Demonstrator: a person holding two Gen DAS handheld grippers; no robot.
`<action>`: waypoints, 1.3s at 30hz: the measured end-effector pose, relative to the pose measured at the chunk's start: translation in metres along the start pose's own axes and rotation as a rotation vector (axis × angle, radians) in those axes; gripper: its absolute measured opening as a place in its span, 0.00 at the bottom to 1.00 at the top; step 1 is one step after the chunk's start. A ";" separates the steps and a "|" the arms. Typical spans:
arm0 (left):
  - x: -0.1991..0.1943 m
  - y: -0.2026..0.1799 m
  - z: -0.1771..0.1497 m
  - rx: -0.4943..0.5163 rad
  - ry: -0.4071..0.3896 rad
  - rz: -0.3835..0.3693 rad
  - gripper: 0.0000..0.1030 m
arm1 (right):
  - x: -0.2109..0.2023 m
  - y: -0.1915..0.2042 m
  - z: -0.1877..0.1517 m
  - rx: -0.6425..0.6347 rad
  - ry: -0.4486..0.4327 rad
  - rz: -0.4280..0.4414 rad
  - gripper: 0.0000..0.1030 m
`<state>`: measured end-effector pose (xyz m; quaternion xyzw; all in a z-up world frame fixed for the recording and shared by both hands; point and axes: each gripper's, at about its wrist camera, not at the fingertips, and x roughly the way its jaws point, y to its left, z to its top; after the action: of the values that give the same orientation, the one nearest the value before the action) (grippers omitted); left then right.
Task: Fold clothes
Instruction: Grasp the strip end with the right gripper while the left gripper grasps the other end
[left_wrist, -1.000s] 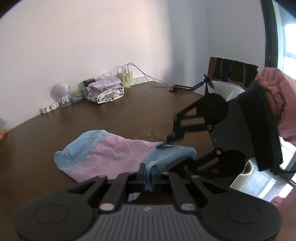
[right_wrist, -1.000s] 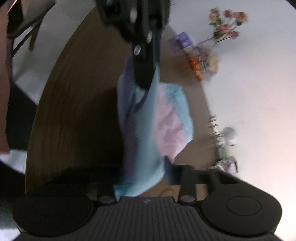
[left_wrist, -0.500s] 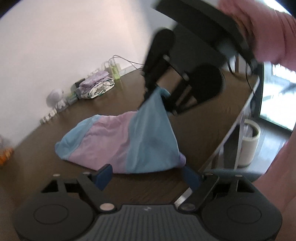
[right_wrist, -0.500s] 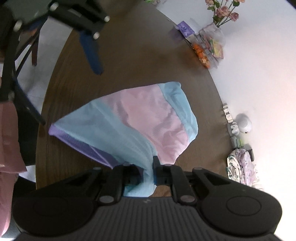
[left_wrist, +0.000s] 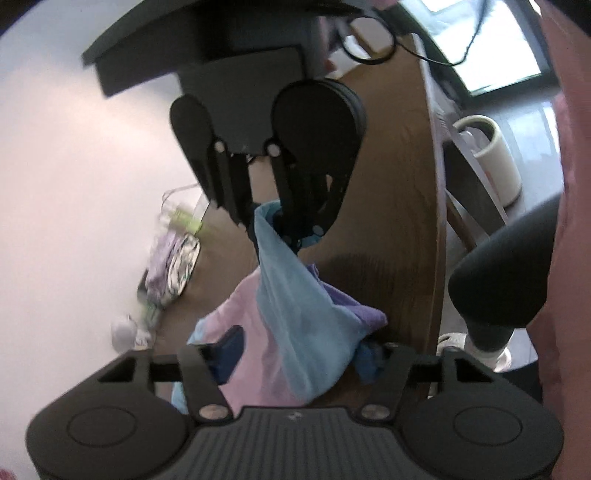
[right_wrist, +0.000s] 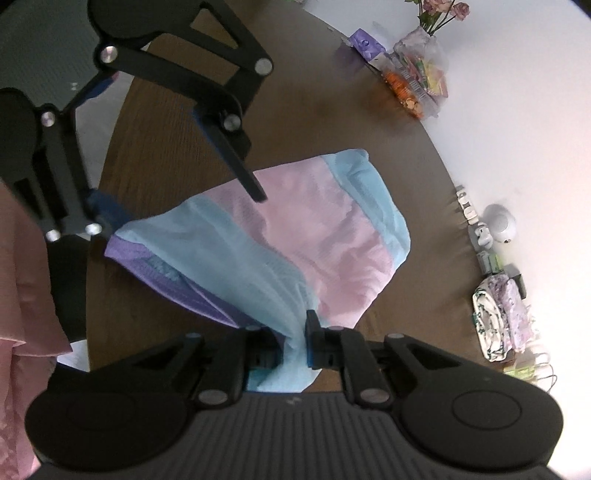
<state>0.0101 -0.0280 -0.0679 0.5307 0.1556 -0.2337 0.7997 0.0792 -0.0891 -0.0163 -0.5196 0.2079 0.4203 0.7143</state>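
- The right hand-held gripper (right_wrist: 293, 341) is pinching a bunched blue edge of the garment (right_wrist: 314, 236), with its two fingers closed tight on the cloth.
- The garment, in pink, light blue and purple panels, is lying partly spread on the brown wooden surface (right_wrist: 155, 122), while the gripped part is rising off it toward the right hand-held gripper.
- The left hand-held gripper (left_wrist: 299, 347) is standing wide open, its fingers apart on either side of the near end of the garment and gripping nothing.
- In the left wrist view the right hand-held gripper is hanging above, with a blue corner of the cloth stretching up into its fingers.
- A purple layer is showing beneath the blue panel at the garment's near edge.
- A stack of folded clothes (right_wrist: 498, 317) is sitting near the wall, well apart from the garment.
- A vase of flowers (right_wrist: 424, 40) is standing at the far side of the surface.
- A pink sleeve (right_wrist: 18, 295) is showing at the left edge of the right wrist view.
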 end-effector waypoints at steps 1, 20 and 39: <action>0.001 -0.001 0.000 0.010 -0.008 -0.014 0.39 | 0.000 0.001 -0.002 0.000 -0.006 -0.002 0.11; 0.011 0.071 -0.001 -0.272 -0.067 -0.058 0.06 | -0.015 0.040 -0.014 0.072 -0.201 -0.108 0.80; -0.034 0.088 -0.027 -0.519 -0.103 -0.145 0.05 | -0.016 0.025 0.024 -0.184 0.035 0.055 0.13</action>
<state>0.0289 0.0323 0.0067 0.2832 0.2068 -0.2692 0.8970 0.0467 -0.0706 -0.0098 -0.5846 0.1949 0.4478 0.6479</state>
